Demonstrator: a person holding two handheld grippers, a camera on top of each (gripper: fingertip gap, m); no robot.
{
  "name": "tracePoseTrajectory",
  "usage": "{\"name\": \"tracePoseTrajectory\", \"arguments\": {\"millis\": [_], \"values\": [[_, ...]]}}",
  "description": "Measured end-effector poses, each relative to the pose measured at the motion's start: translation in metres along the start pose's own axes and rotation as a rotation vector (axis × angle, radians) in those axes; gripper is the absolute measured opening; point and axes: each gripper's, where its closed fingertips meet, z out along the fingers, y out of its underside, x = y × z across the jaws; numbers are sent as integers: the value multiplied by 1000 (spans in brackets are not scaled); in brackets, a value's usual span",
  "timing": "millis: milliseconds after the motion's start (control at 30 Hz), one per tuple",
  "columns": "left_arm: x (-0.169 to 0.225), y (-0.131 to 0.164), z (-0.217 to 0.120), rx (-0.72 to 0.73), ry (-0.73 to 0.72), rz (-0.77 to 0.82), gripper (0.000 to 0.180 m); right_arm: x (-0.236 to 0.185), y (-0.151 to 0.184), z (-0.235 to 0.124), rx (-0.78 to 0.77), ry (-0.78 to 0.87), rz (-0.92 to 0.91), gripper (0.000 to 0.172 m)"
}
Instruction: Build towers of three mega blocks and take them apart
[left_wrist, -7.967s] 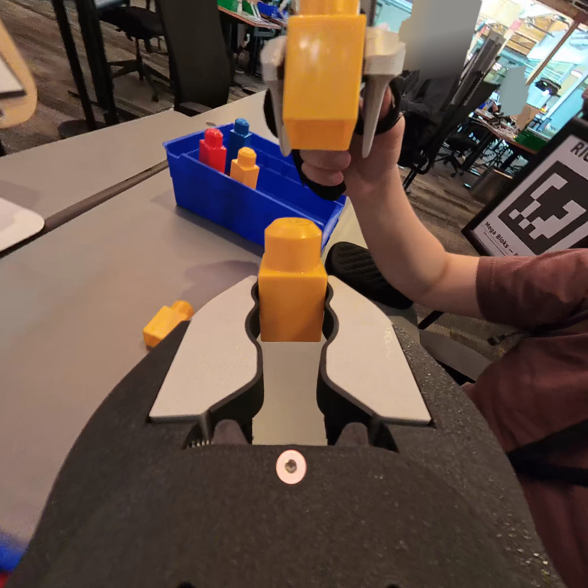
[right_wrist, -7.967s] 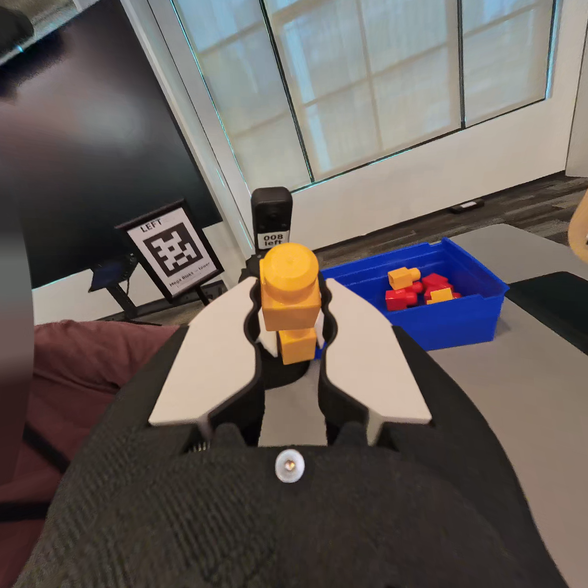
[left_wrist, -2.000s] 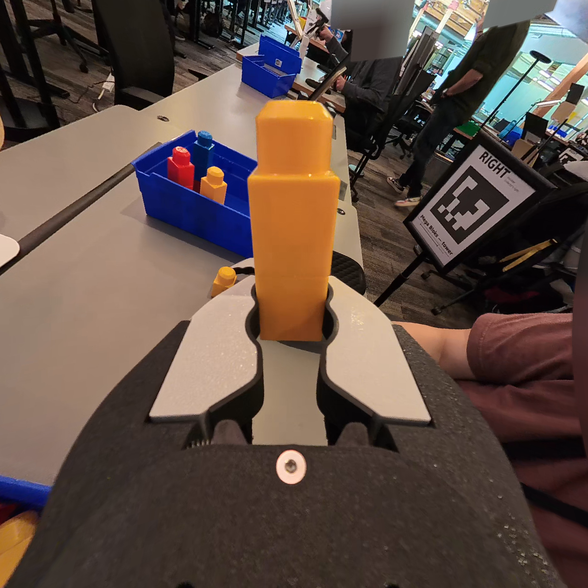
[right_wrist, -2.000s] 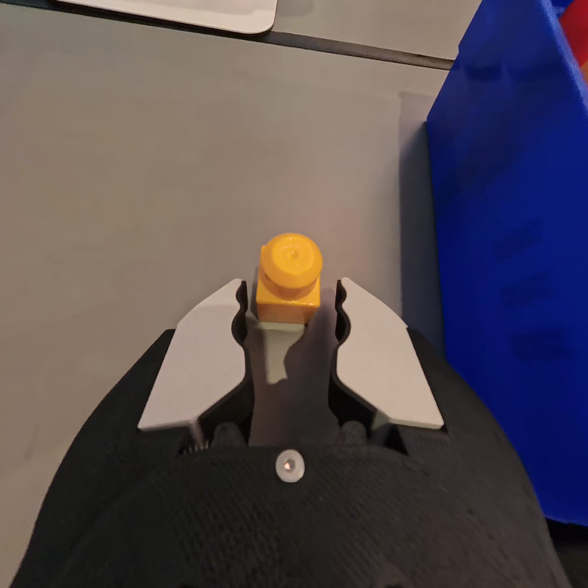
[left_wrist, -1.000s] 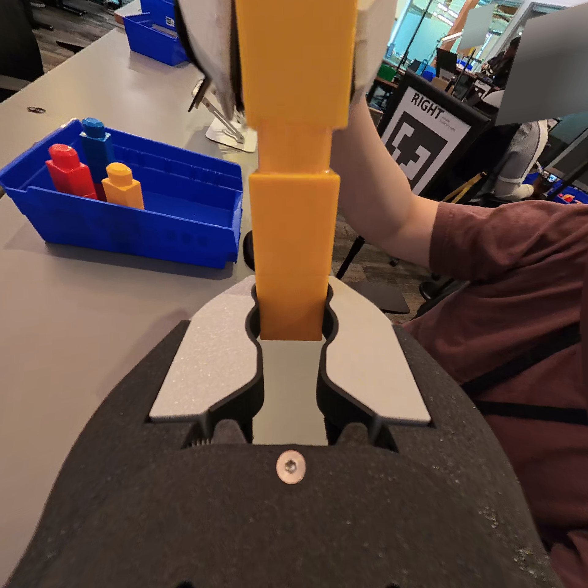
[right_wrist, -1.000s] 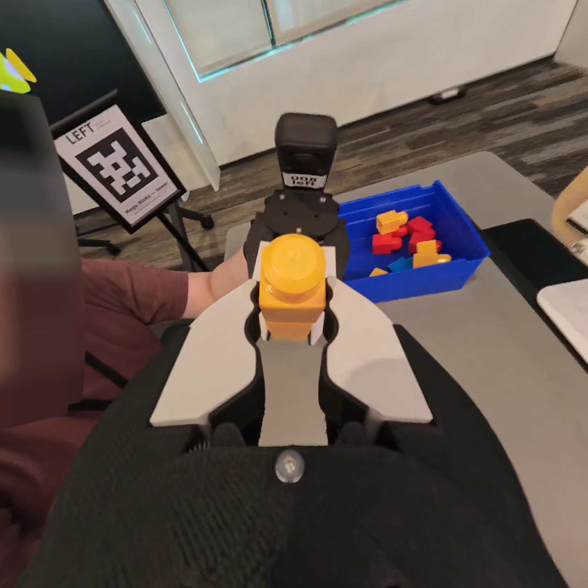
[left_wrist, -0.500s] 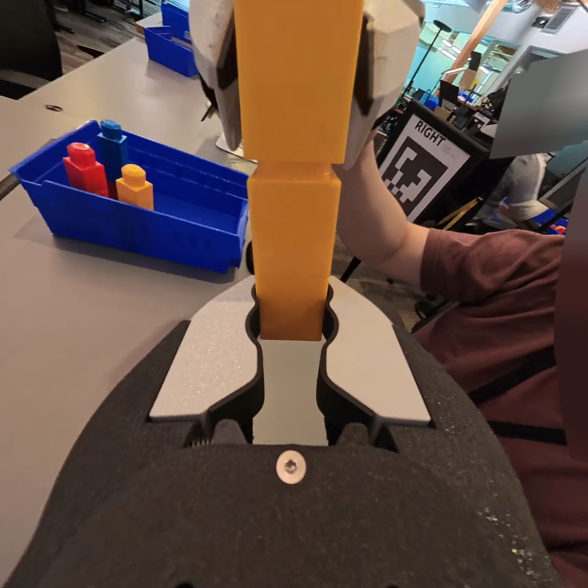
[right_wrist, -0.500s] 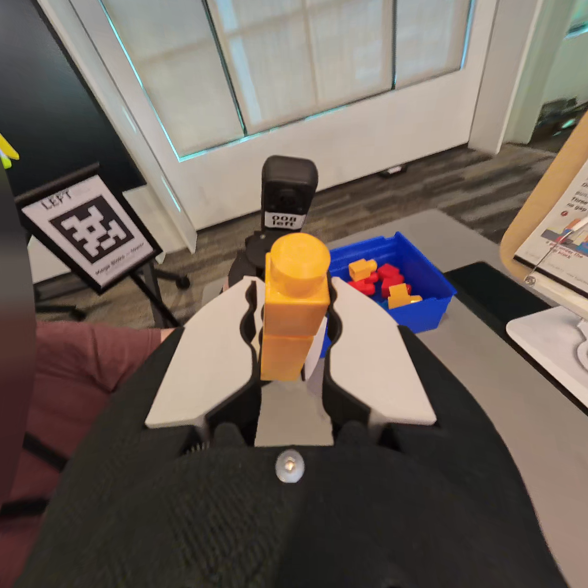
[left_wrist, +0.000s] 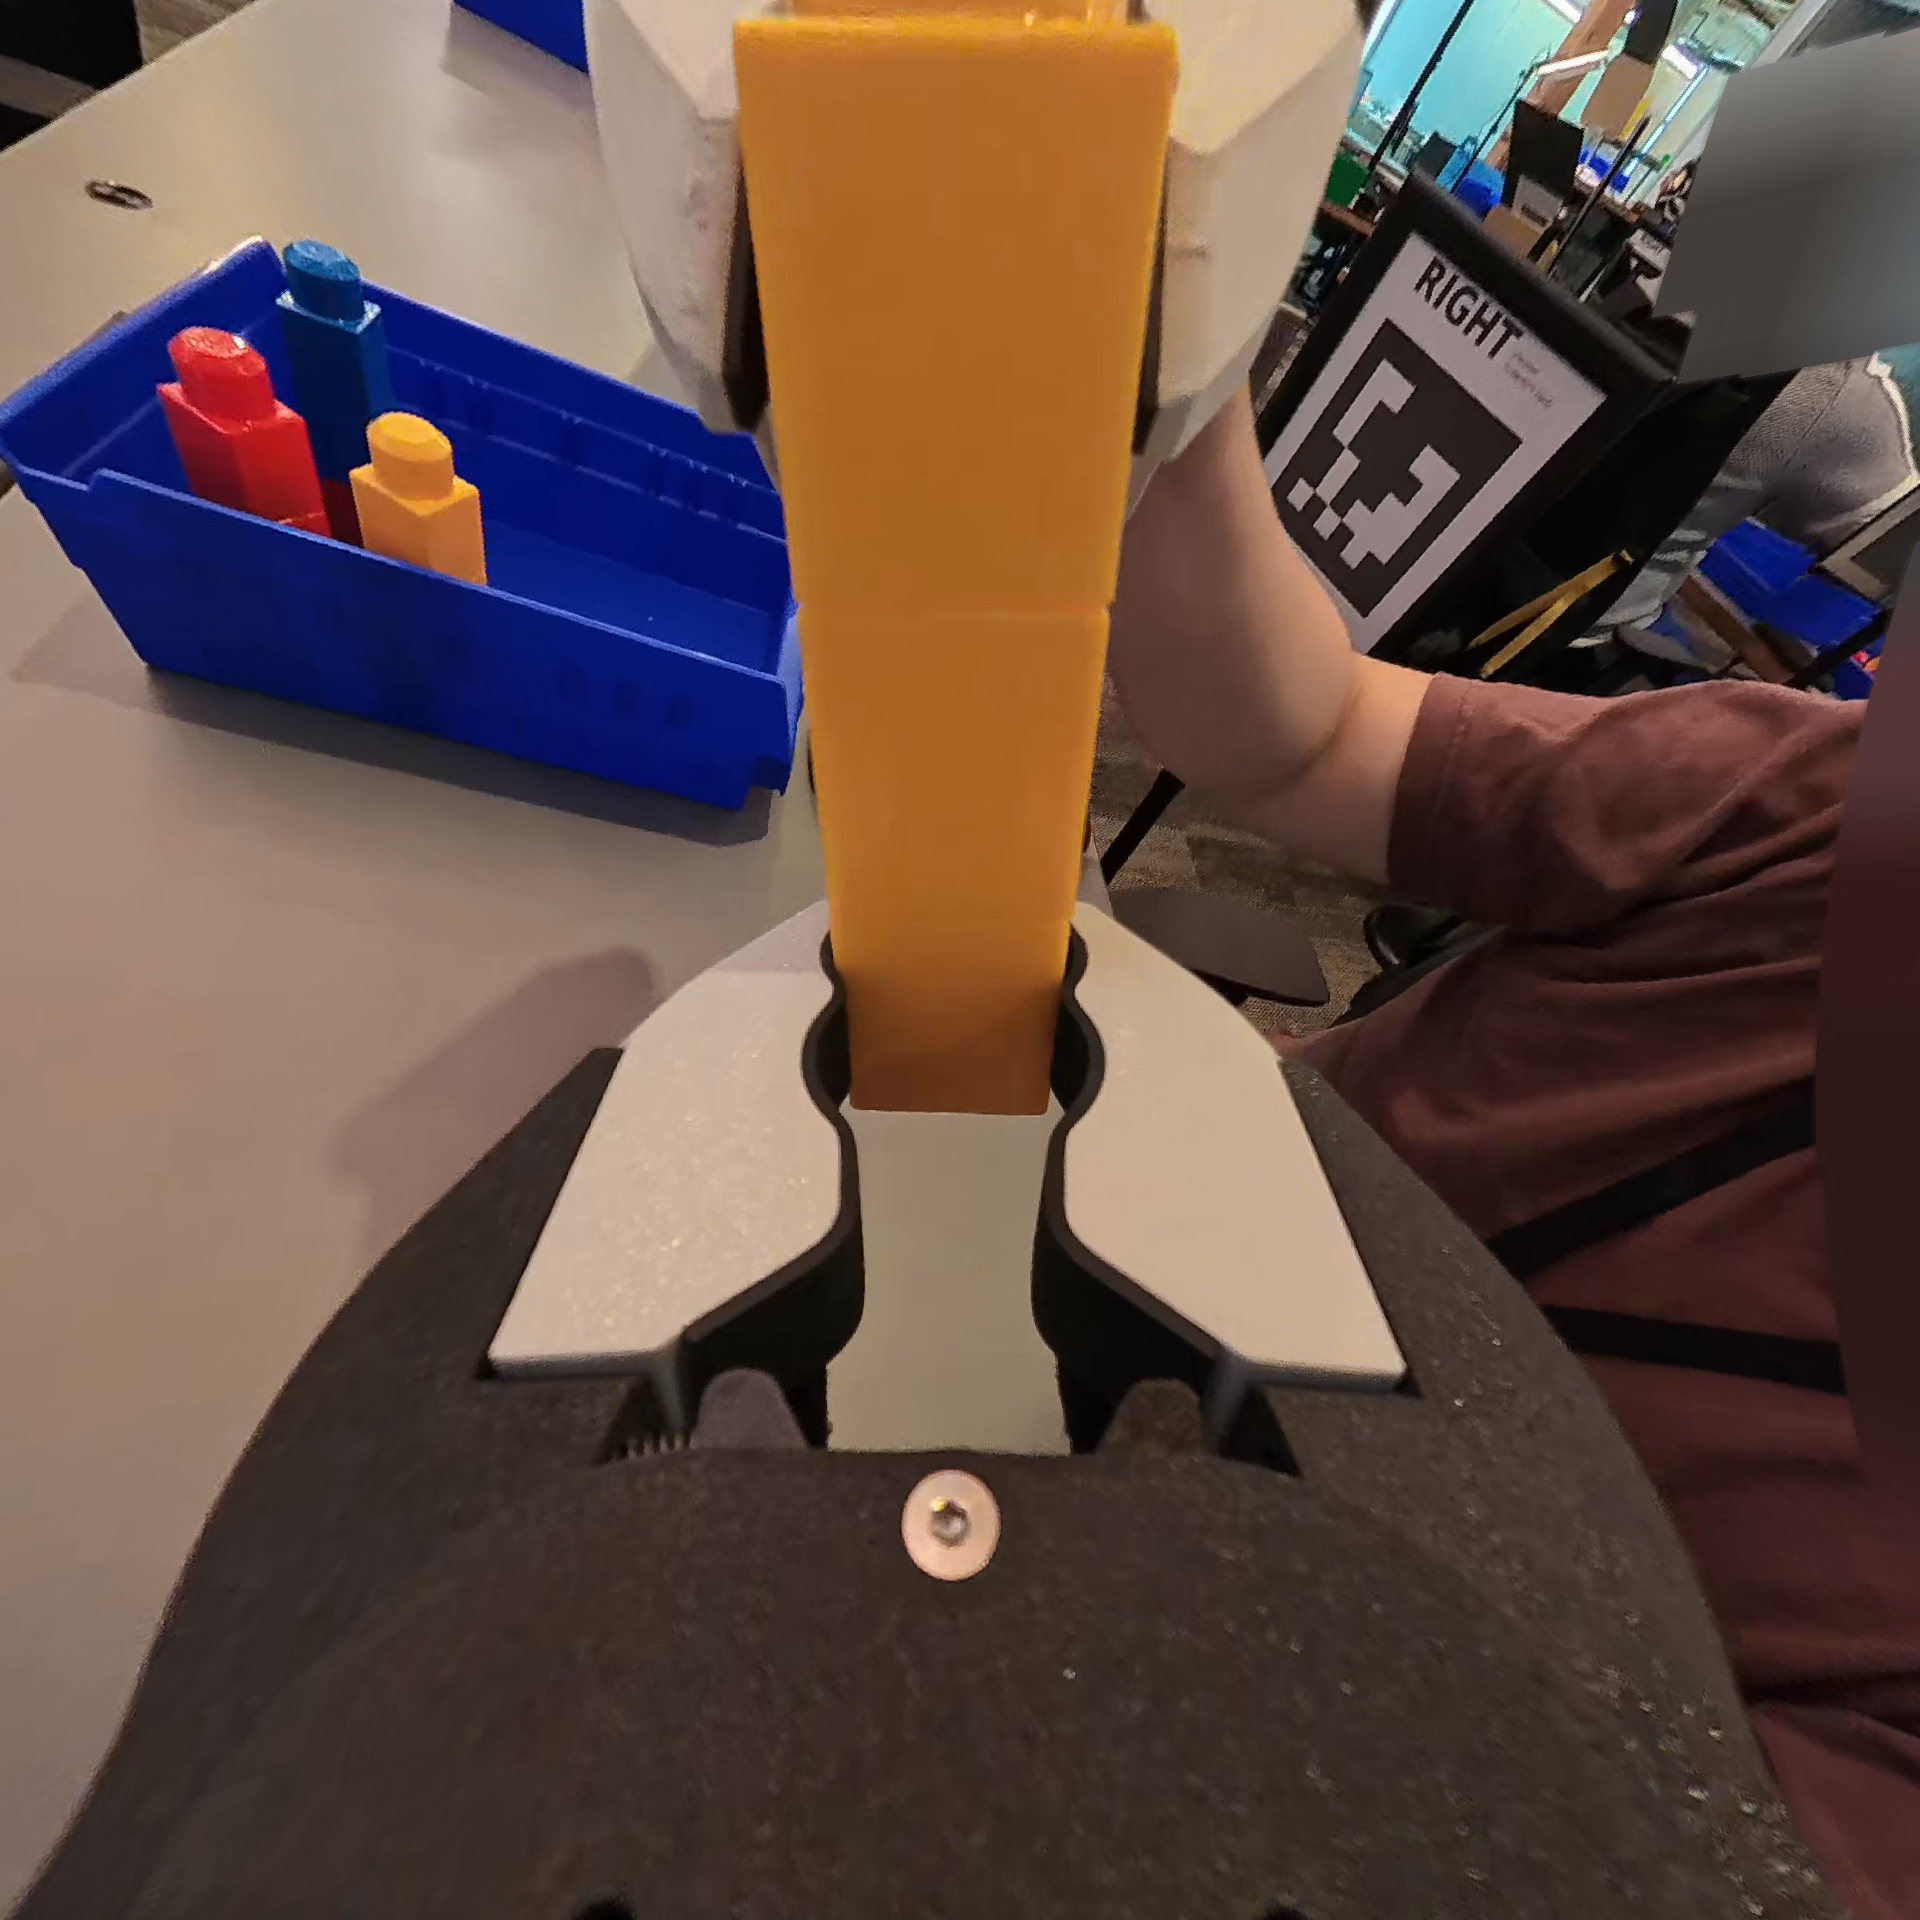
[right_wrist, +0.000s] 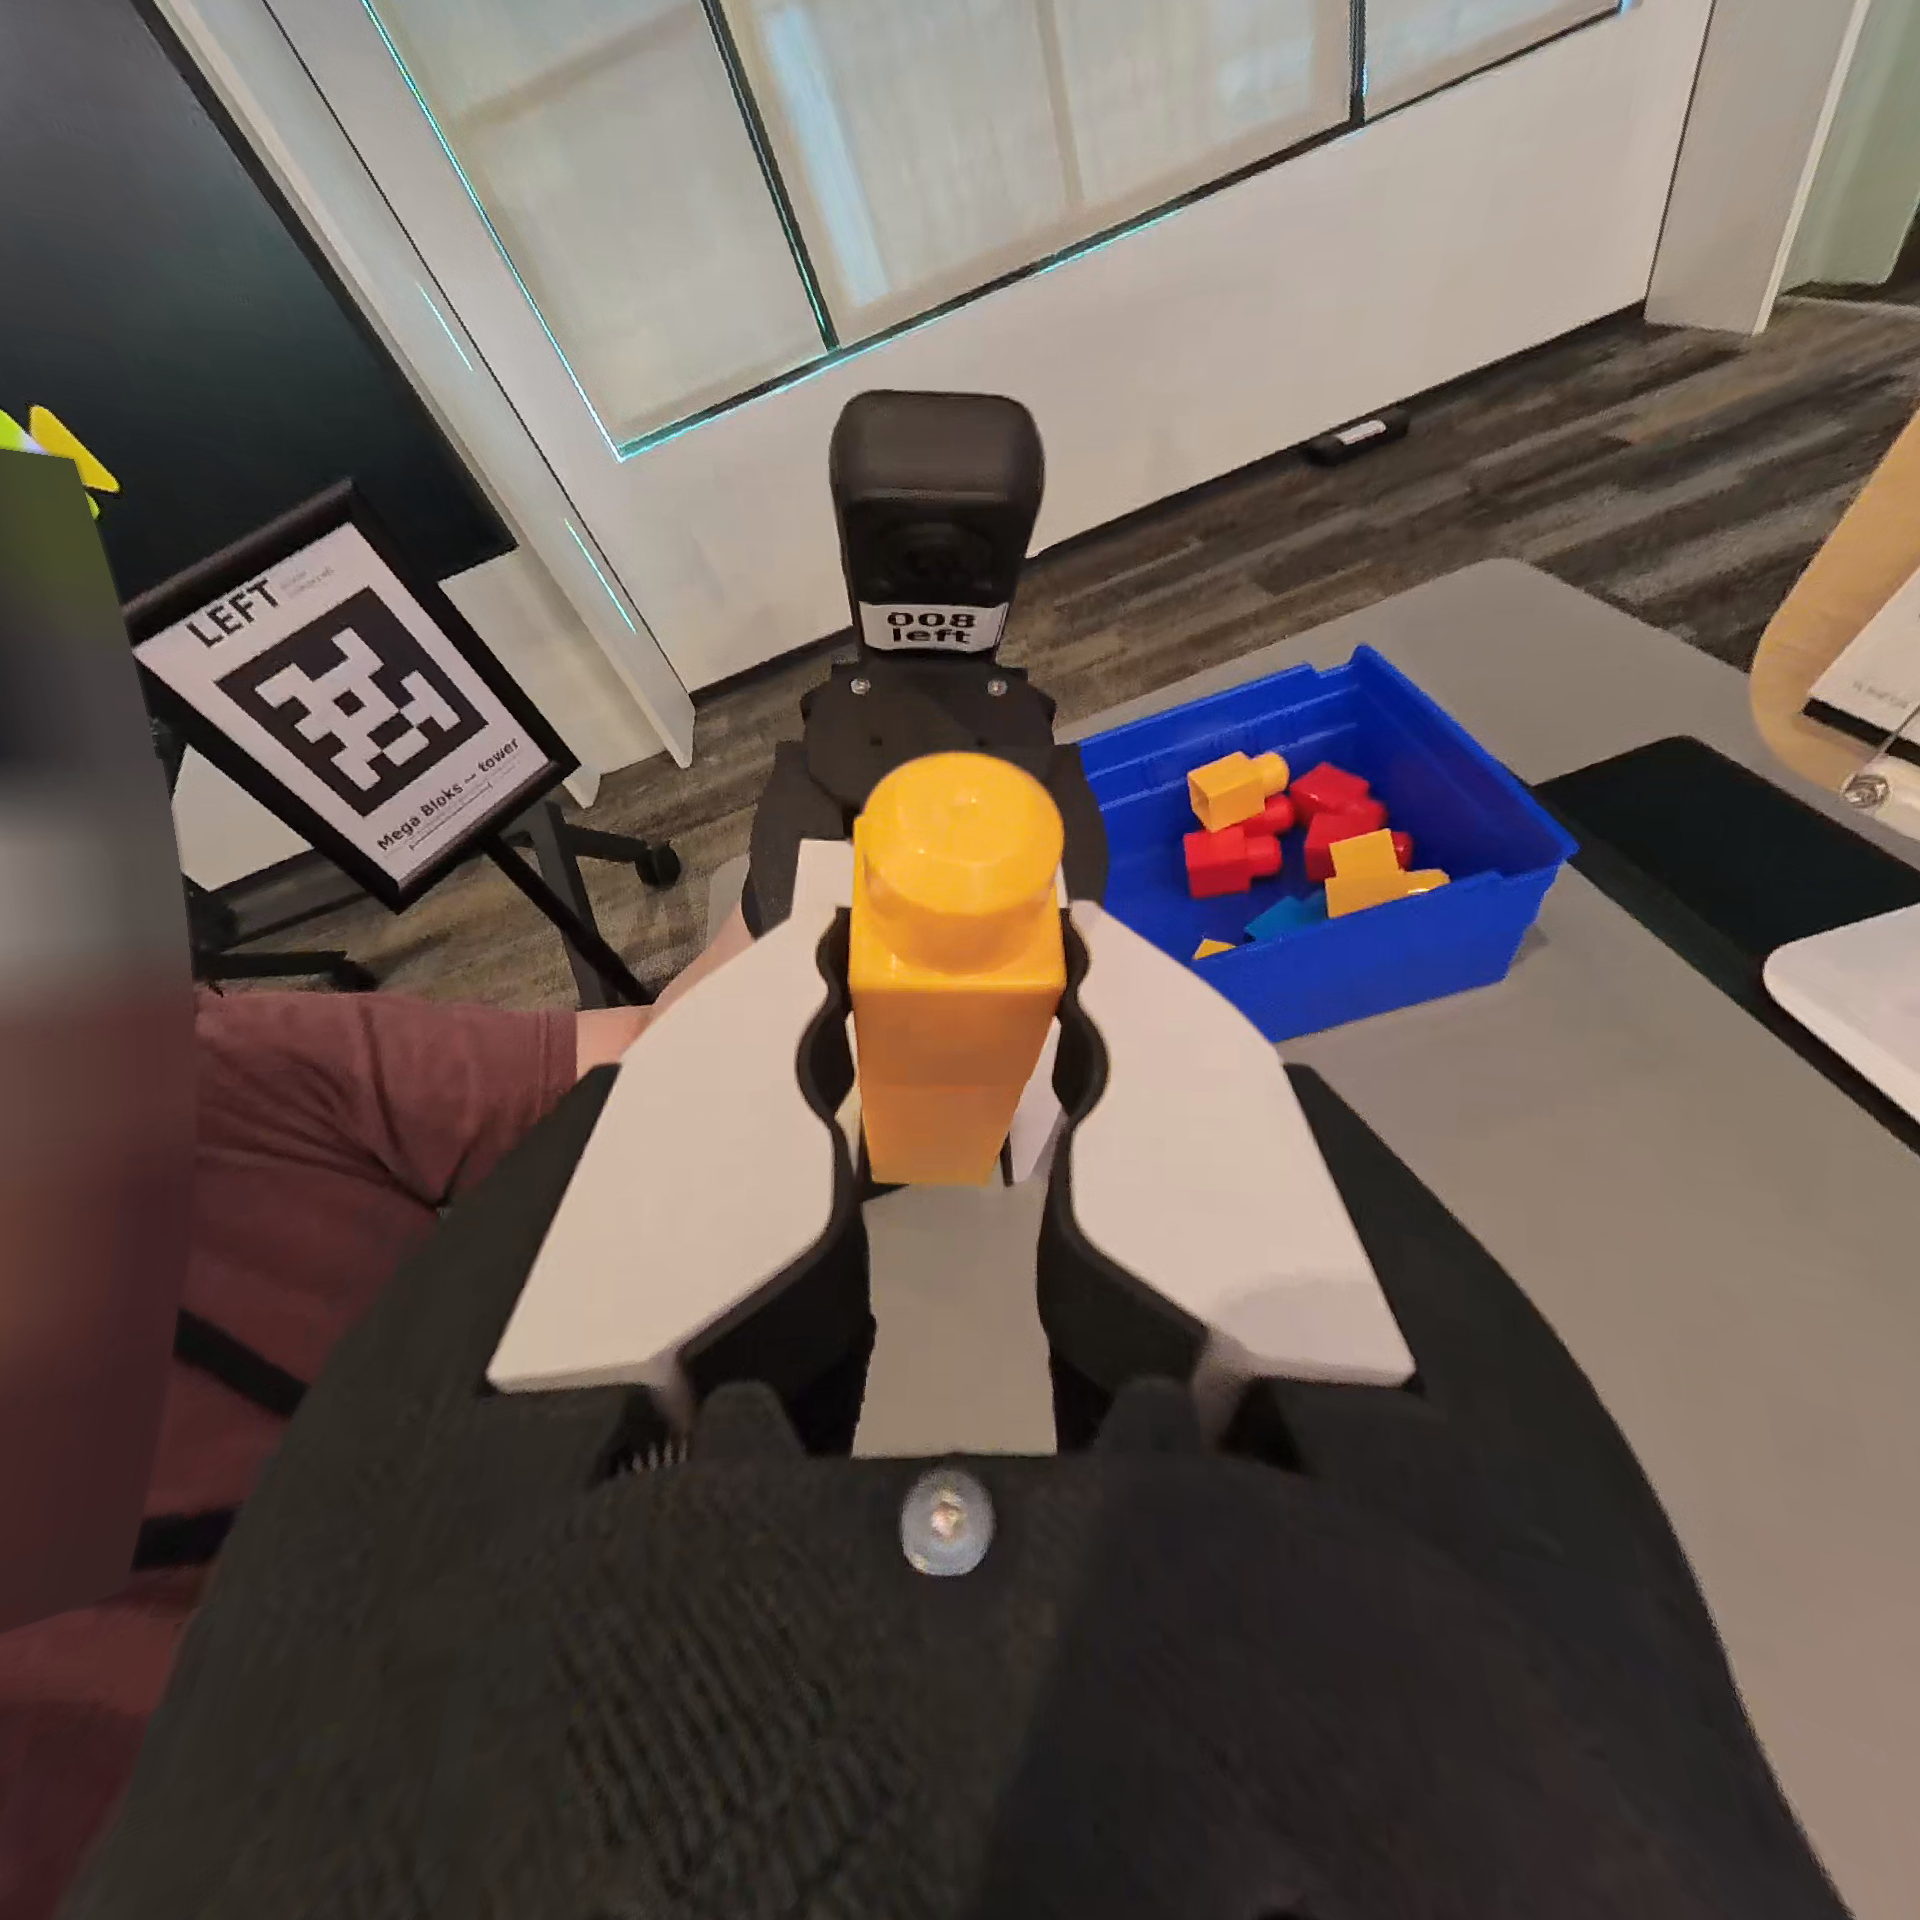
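Above the surface, we hold a three-block yellow tower: left hand-held gripper clamps its bottom, right hand-held gripper its top; building looks done, next pull apart straight

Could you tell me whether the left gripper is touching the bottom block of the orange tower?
Touching: in the left wrist view, the left gripper has both fingers against the sides of the orange tower's bottom block.

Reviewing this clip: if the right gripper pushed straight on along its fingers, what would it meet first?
Probably the left gripper, which faces it directly ahead, clamping the lower end of the orange tower that the right gripper grips. Depth is uncertain.
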Motion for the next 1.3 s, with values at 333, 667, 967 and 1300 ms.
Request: {"name": "tracePoseTrajectory", "arguments": {"millis": [333,667,967,1300], "values": [[-5,9,4,-63,-36,-7,35,3,12,-2,-35,5,28,38],[-3,-12,-9,100,7,-16,36,11,-1,-14,177,95,-47,60],[-18,18,4,-60,-51,-16,36,11,59,24,95,0,34,37],[-41,-8,-12,81,-237,14,59,145,106,-262,299,1154,19,37]]}}
